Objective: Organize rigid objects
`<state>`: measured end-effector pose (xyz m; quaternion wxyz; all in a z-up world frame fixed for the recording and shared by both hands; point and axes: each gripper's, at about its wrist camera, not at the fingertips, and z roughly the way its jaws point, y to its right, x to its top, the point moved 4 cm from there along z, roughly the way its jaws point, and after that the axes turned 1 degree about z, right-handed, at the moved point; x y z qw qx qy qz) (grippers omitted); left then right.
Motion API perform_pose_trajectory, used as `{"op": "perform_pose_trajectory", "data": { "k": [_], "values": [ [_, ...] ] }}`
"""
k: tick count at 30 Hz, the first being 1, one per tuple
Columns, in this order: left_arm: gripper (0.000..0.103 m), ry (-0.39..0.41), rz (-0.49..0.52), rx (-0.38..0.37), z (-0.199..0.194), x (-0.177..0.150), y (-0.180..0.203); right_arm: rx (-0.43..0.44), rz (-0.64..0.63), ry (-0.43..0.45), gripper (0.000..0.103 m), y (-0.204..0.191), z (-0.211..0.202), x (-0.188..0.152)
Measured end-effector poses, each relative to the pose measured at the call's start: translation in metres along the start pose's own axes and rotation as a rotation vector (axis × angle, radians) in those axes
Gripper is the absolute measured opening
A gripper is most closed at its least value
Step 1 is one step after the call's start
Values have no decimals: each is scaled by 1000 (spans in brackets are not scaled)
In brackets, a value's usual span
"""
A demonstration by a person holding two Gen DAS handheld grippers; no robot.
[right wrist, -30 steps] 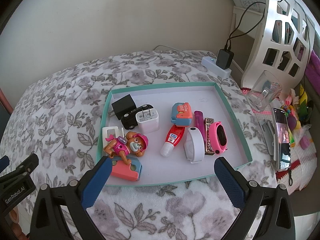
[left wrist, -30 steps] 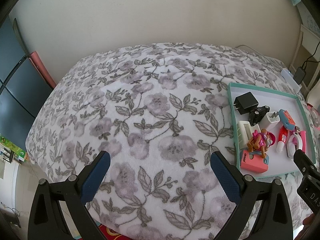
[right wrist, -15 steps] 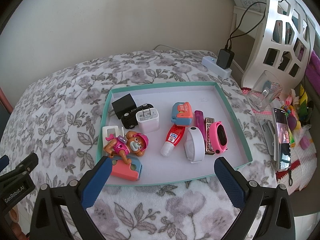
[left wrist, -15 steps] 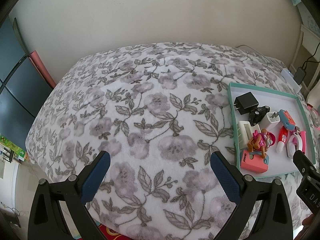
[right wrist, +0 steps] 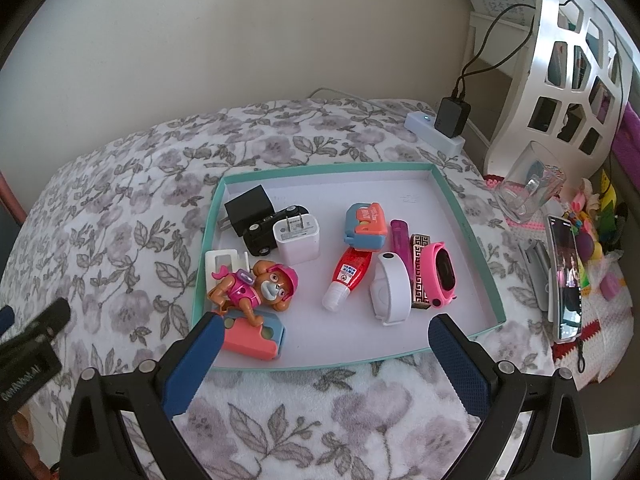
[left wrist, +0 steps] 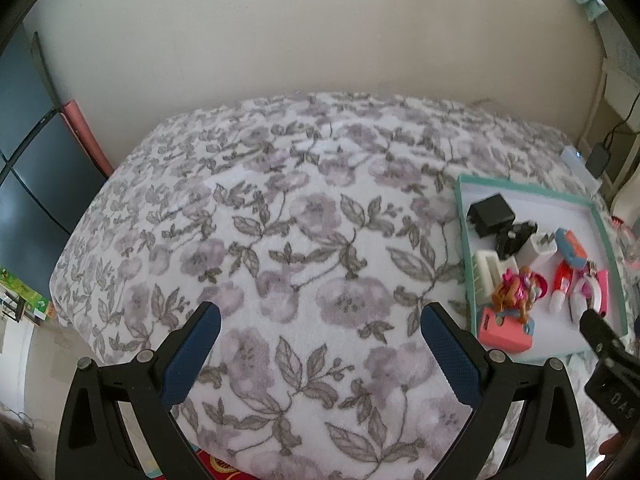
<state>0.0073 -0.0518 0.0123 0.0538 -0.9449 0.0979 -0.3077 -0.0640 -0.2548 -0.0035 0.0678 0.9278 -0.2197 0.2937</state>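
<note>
Toys and chargers are lying jumbled in the teal-rimmed tray in front of my right gripper: a pink pup figure, a white charger, a red tube. I am holding both tongs spread apart and empty, my left gripper hovering over the floral blanket. A cream wall is standing behind the bed.
</note>
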Motion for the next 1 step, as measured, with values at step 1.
{"op": "perform_pose_trajectory", "data": {
  "k": [1],
  "values": [
    [100, 2, -1, -3, 0, 0, 1, -1, 0, 0, 103, 0, 0, 0]
  ]
}}
